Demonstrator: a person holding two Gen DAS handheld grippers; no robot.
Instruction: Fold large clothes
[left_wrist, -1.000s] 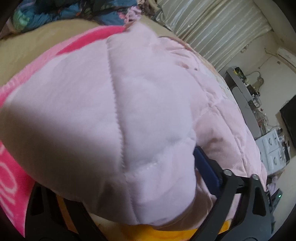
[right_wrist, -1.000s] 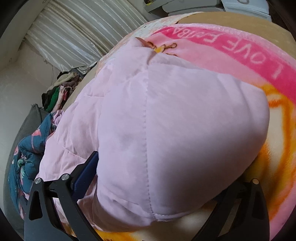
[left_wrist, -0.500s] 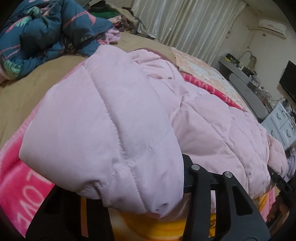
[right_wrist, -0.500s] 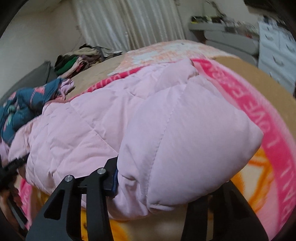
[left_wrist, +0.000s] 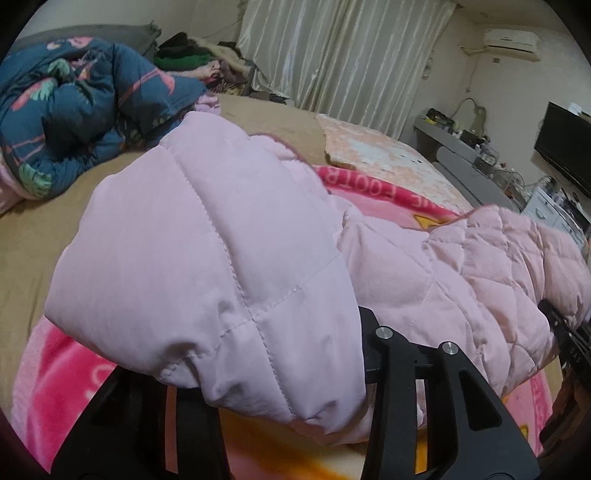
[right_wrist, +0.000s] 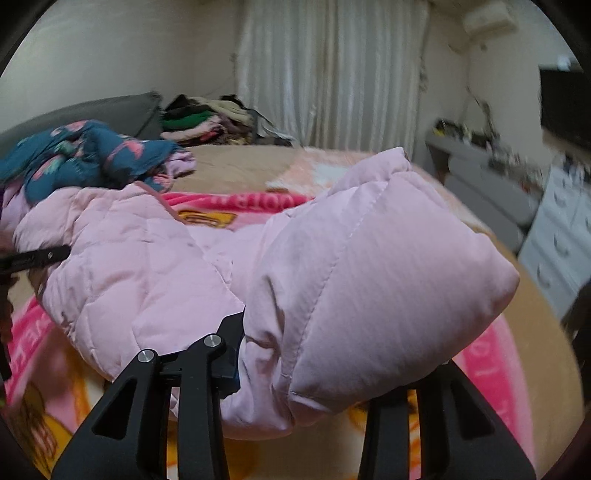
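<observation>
A pale pink quilted puffer jacket (left_wrist: 229, 266) is lifted off a pink and orange blanket (left_wrist: 62, 373) on the bed. My left gripper (left_wrist: 291, 391) is shut on one edge of the jacket, which bulges over its fingers. My right gripper (right_wrist: 303, 384) is shut on the other edge of the jacket (right_wrist: 369, 280). The jacket's quilted body sags between the two. The right gripper (left_wrist: 565, 332) shows at the right edge of the left wrist view, and the left gripper (right_wrist: 33, 258) at the left edge of the right wrist view.
A dark blue patterned quilt (left_wrist: 74, 110) is bunched on the bed's far left. A pile of clothes (right_wrist: 207, 122) lies by the curtain. A grey desk (left_wrist: 469, 162), white drawers (right_wrist: 557, 236) and a black TV (left_wrist: 561, 144) stand along the right wall.
Both grippers have tilted up and drawn back with the jacket's edges. The view went from looking down onto the jacket to looking across the bed, and the jacket now hangs between them.
</observation>
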